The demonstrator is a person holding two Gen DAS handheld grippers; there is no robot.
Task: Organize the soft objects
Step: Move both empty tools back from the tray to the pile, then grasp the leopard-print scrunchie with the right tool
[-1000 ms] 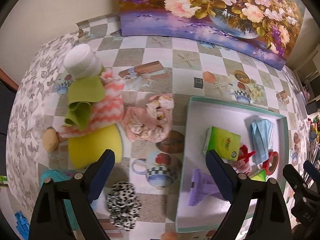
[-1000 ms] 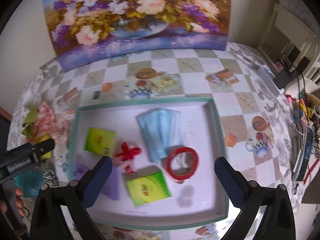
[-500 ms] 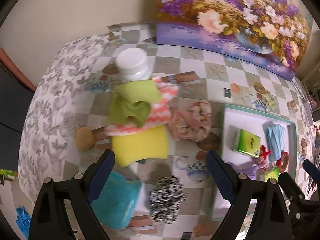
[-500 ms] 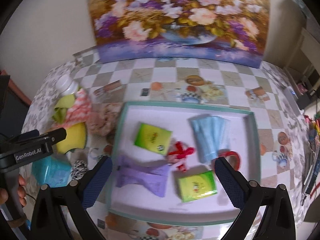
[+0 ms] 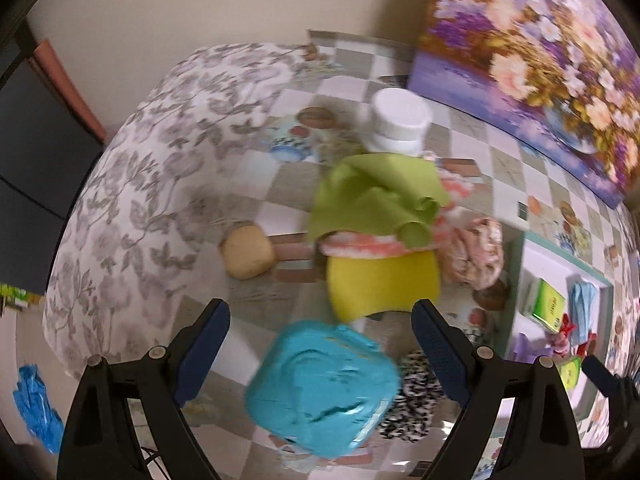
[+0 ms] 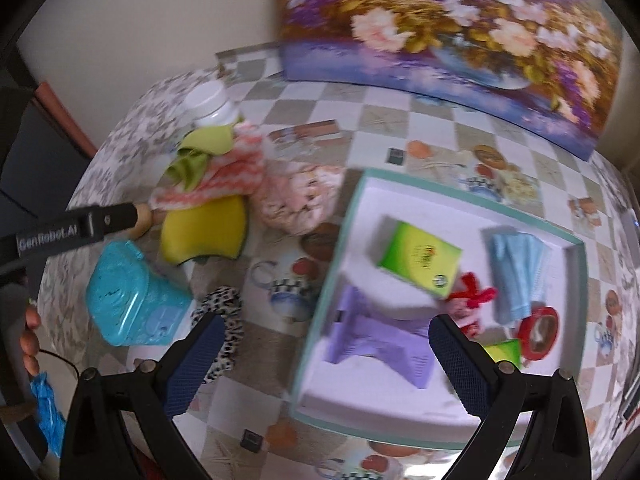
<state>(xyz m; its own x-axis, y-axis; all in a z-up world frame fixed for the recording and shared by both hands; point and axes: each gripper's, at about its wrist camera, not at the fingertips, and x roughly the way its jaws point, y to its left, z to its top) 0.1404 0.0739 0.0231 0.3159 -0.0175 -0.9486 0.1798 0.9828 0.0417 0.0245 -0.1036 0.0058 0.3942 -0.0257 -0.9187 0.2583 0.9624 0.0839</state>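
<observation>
My left gripper (image 5: 320, 344) is open and empty above a turquoise pack (image 5: 320, 388), which lies between its fingers. Behind it lie a yellow sponge (image 5: 384, 284), a green cloth (image 5: 376, 200) on a pink-and-white striped cloth (image 5: 360, 246), a pink floral cloth (image 5: 476, 252), a tan puff (image 5: 248, 256) and a black-and-white scrunchie (image 5: 412, 404). My right gripper (image 6: 324, 360) is open and empty above the left edge of the teal-rimmed tray (image 6: 332, 280). The tray holds a purple cloth (image 6: 380, 340), a green pack (image 6: 420, 256), blue masks (image 6: 516, 276), a red bow (image 6: 472, 296) and a red ring (image 6: 538, 332).
A white-capped bottle (image 5: 400, 124) stands behind the cloth pile. A flower painting (image 6: 460, 28) leans on the wall at the back. The table edge drops off at the left (image 5: 80, 240). A blue glove (image 5: 36, 408) lies below it.
Both grippers have swung to the left. The turquoise pack now sits between my left fingers, and the tray has shifted to the right in both views.
</observation>
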